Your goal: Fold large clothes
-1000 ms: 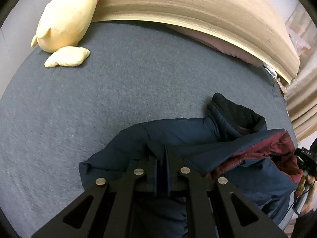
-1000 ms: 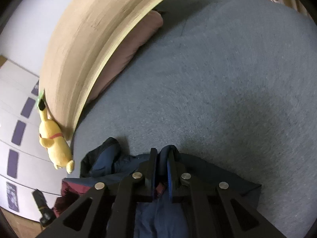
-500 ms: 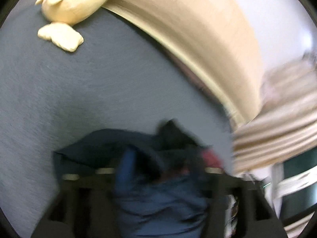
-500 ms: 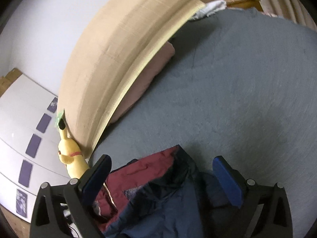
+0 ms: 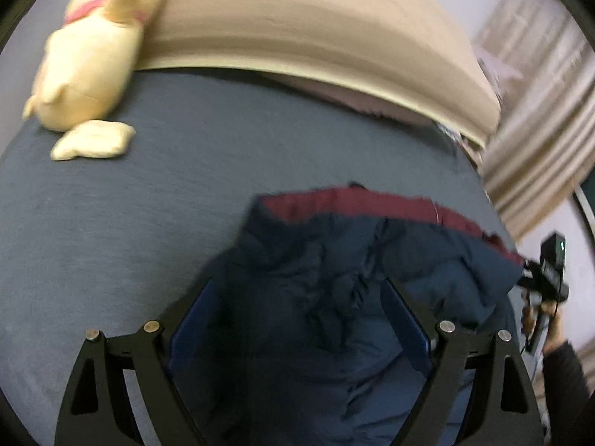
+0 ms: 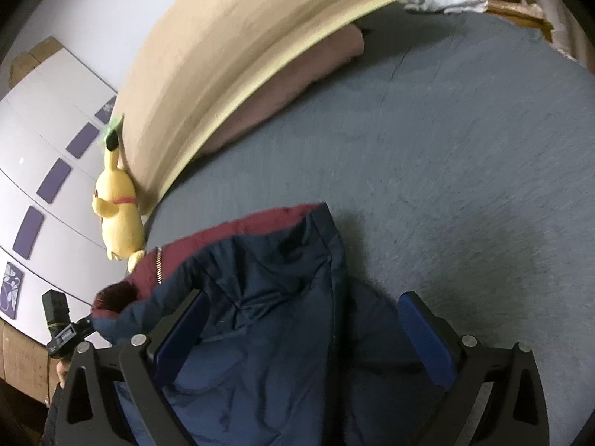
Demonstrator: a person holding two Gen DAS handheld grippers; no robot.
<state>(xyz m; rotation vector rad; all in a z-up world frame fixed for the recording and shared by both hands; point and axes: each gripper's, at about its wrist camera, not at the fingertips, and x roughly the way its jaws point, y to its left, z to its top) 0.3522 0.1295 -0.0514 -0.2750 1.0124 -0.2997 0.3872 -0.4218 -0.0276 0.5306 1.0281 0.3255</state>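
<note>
Looking down both wrist views, you had the navy padded jacket (image 5: 334, 297) heaped at the near edge of the grey bed (image 5: 148, 204), maroon lining (image 5: 364, 200) turned up along its far rim. Left gripper (image 5: 297, 316): jaws spread wide, released, fabric lying between the blue pads but not pinched. Right gripper (image 6: 308, 330): same, jaws parted, pads clear of the cloth under them. Jacket's long axis ran across both views, roughly side to side between your two hands, maroon edge pointing toward the headboard (image 6: 260, 55). Neither hand was plainly nearer; each sat over one end. Yellow plush toy (image 5: 89, 74) lay well apart by the headboard. Next grasp, as judged, called for reaching forward to that maroon rim.
</note>
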